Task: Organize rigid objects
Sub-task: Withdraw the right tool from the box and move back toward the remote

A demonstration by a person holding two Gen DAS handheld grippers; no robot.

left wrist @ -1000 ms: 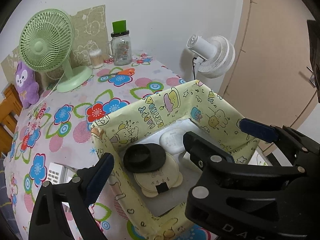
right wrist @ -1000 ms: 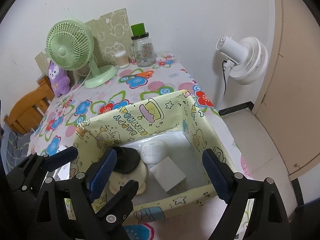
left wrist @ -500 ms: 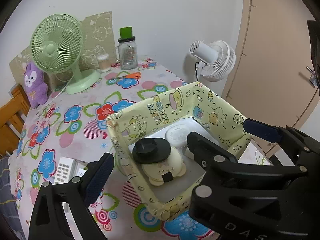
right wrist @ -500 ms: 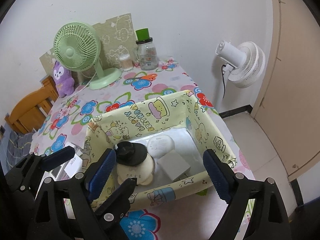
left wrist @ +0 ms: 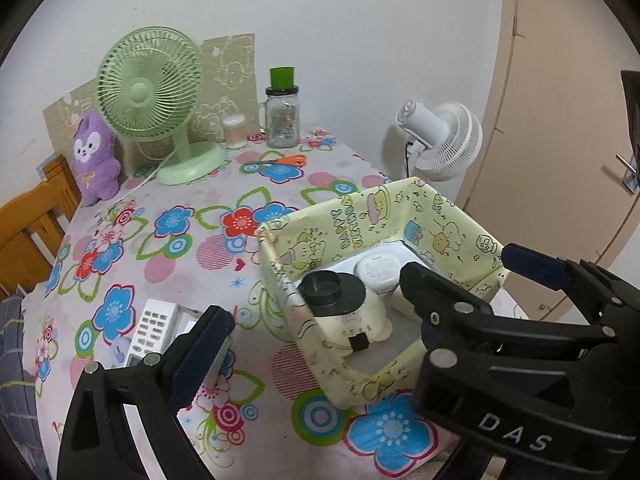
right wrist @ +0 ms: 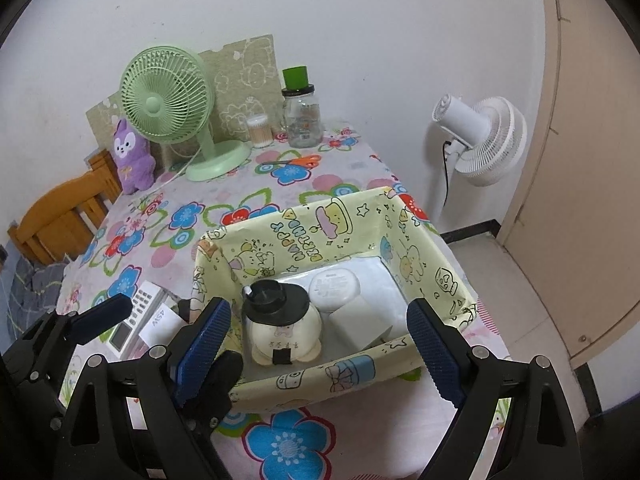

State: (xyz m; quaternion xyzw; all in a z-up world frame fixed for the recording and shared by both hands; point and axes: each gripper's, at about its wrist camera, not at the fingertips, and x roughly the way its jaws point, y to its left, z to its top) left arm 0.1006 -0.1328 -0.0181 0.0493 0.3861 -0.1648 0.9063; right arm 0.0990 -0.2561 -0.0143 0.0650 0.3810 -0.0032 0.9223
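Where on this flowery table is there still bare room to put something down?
Bare cloth lies between the green fan and the yellow box, and just in front of the box. It is crowded inside the box and around the remote.

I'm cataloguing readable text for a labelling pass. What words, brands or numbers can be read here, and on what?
"DAS": white letters on the black body of the right gripper.
"HAPPY BIRTHDAY": printed on the inside wall of the yellow storage box, upside down in the right wrist view.
Too small or blurred: characters on the cream round container, print on the white oval case, remote control keys, slip of paper.
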